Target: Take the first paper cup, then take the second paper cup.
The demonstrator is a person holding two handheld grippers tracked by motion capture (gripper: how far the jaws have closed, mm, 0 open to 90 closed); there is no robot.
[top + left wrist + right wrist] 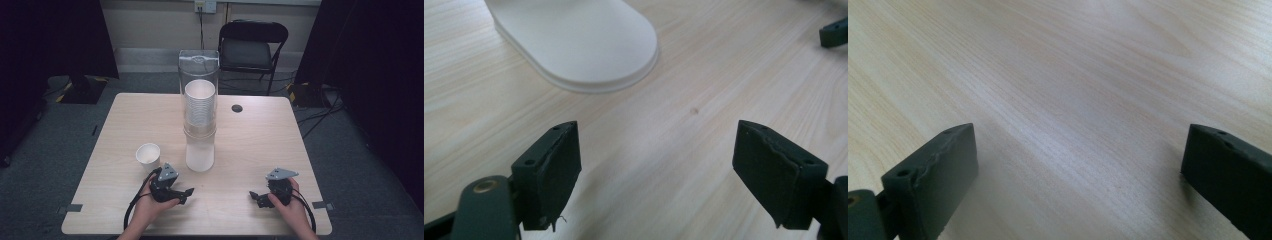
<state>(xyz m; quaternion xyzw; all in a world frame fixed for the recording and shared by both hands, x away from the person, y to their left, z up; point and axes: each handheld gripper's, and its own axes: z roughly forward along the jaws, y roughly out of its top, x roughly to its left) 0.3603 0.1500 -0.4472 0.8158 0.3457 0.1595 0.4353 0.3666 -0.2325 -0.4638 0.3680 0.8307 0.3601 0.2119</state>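
A tall clear cup dispenser (199,90) stands mid-table with a stack of white paper cups (200,107) inside and a white base (200,156). A single white paper cup (148,156) stands upright to its left. My left gripper (186,192) rests on the table in front of that cup, open, with nothing between its jaws. In the left gripper view (656,165) the dispenser's white base (584,37) lies ahead. My right gripper (254,196) lies near the front right, open and empty; the right gripper view (1078,170) looks onto bare wood.
The light wooden table (260,145) has a small black round cap (237,108) near its far side. A black folding chair (252,47) stands behind the table. Grey tape tabs (74,207) mark the front corners. The other gripper's tip (834,34) shows at the top right of the left gripper view.
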